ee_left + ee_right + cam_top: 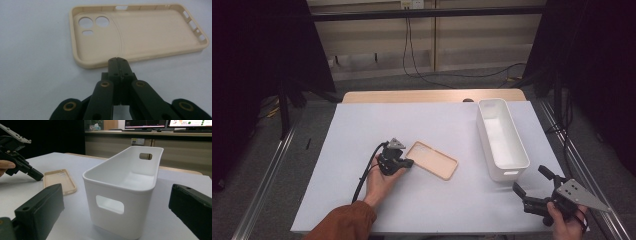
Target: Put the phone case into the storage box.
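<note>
The counter (362, 150) carries a white bin (502, 137) at about three o'clock, placed lengthwise, likely as the drop spot. A tan phone case (432, 159) lies open side up near centre. The left gripper (404, 163) has its fingers together at the case's nine-o'clock edge (touching it, perhaps). The right gripper (530, 182), fingers apart, waits by the bin.

High view looks down from above; both gripper views sit low, close, sharing the phone case (135, 32).
</note>
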